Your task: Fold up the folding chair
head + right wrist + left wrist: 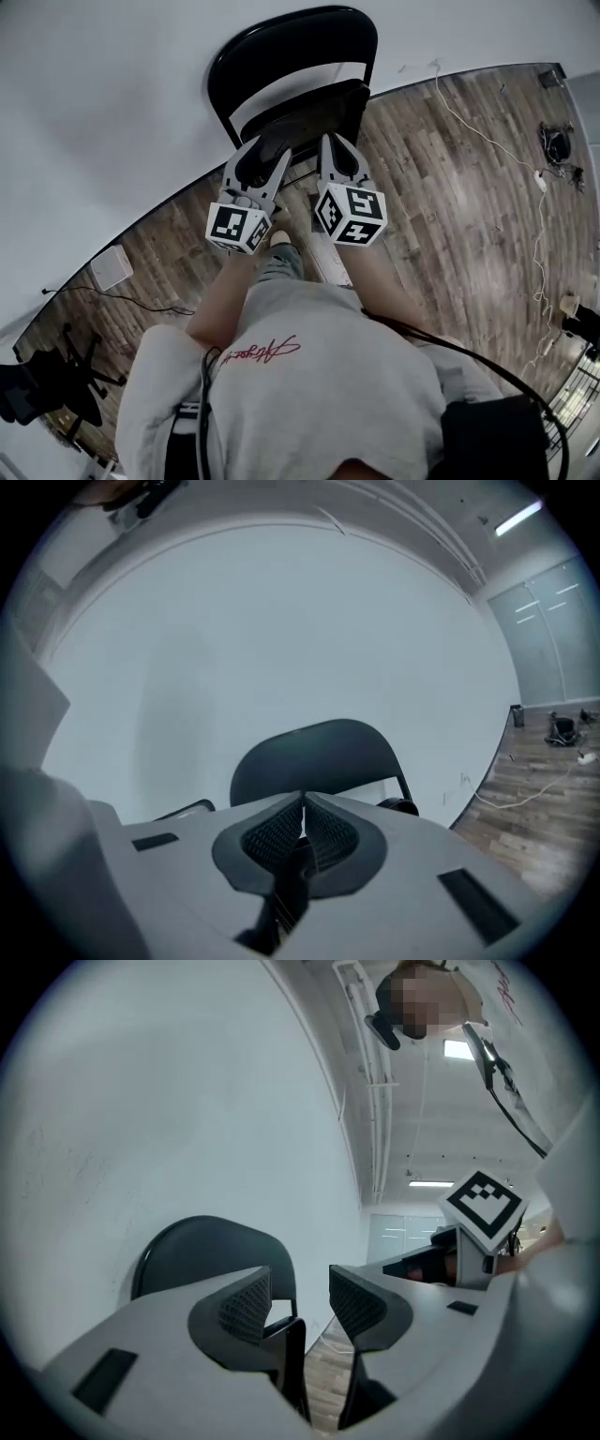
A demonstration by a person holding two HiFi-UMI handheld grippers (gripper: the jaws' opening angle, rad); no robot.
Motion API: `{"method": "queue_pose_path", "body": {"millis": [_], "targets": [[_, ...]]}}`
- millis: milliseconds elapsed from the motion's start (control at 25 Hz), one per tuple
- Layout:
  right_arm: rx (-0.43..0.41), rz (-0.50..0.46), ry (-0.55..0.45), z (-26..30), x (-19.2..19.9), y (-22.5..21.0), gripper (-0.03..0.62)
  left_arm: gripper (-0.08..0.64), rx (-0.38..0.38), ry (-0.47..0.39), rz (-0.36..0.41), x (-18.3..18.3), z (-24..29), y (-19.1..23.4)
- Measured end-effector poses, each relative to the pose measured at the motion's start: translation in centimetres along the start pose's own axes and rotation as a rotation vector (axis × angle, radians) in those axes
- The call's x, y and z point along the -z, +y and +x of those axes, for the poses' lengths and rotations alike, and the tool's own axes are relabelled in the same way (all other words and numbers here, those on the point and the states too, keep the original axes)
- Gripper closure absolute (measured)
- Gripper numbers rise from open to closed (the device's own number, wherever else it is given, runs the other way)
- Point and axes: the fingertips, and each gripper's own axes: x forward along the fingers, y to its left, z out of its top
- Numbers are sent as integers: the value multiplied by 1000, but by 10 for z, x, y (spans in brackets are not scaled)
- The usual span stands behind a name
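1. Your light grey shirt [309,384] carries red script [261,351] on the chest.
2. A black cable [422,331] crosses it.
3. Grey left tongs [269,150] and right tongs [335,141] each bear a black-and-white marker cube [239,228].

Right tongs [302,810] pressed together; black chair [317,752] ahead, white wall [281,621] behind

Folding chair [292,47] was parked right up against wall [112,94], facing person. Left gripper [265,155] and right gripper [335,142] were held side by side just in front of it, left one at left, both between chair and person's torso [300,375]. Cable [487,141] was strung over floor [441,216], well off to right of chair. Small box [112,267] was left by wall at far left. Stand [56,375] was set nearer, bottom-left corner.
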Motion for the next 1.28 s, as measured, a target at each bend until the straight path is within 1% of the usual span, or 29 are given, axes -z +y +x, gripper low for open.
{"method": "queue_pose_path", "body": {"millis": [40,80,160,320,560,680,840,1080,1280], "targets": [[-22,-22,-19,-18,-3,3,571,352,11,-7,-5,-3,-6,-17],[-41,-38,-34,-38,-5,5,572,376,21,-12,-7,-4,-13,-35],[-79,-64,-66,-77,-8,8,575,464,31,-29,5,-7,-29,-72],[-150,-140,-130,-147,-14,10,575,519,4,-87,20,-15,-62,-134],[-222,-170,-132,-246,2,6,575,543,-61,-99,34,-12,-115,-224],[-262,-135,-138,-288,8,3,575,543,-74,-94,51,-9,-138,-256],[-280,-102,-161,-326,8,-1,575,543,-103,-96,84,-16,-163,-273],[-284,-128,-181,-345,3,9,577,543,-111,-108,113,-30,-181,-284],[-304,-141,-185,-354,9,25,577,543,-123,-117,115,-37,-194,-284]]}}
